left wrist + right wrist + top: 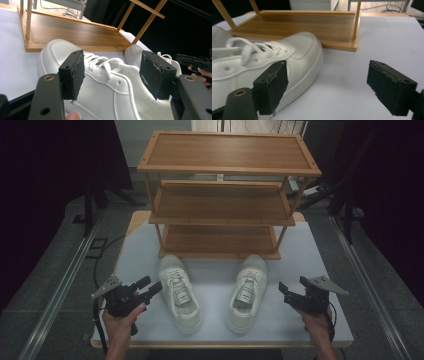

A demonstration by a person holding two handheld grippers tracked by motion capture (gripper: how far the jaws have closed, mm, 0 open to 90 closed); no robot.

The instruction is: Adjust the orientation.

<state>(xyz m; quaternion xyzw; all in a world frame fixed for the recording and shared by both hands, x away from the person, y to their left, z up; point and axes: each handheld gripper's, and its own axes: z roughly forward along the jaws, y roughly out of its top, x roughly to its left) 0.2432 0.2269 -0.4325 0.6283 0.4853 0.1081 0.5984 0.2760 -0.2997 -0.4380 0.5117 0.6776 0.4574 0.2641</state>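
Two white sneakers sit side by side on the pale table (pixel 300 270), toes pointing toward a three-tier wooden shoe rack (pixel 220 195) that stands at the table's far half. All three shelves of the rack are bare wood.

Left sneaker (pixel 180 292): laced, toe close to the front edge of the rack's bottom shelf but not touching it. Right sneaker (pixel 246 292): same orientation, angled slightly outward at the heel, well apart from the left one.

Left gripper (pixel 145 292): held in the person's left hand (pixel 120 325) at the near left of the table, just beside the outer side of the left sneaker. Jaws stand wide apart. In the left gripper view the two black pads (pixel 75 72) frame the laced upper of the left sneaker (pixel 105 95); neither pad presses on the leather, and the shoe lies beyond them rather than clamped.

Right gripper (pixel 287 295): held in the person's right hand (pixel 317 325) at the near right, a short way off the outer side of the right sneaker. Jaws apart, nothing between them. In the right gripper view the right sneaker (pixel 262 70) lies behind the left-hand pad (pixel 273 86), with bare table between the pads.

Whether either gripper rests on the table cannot be told
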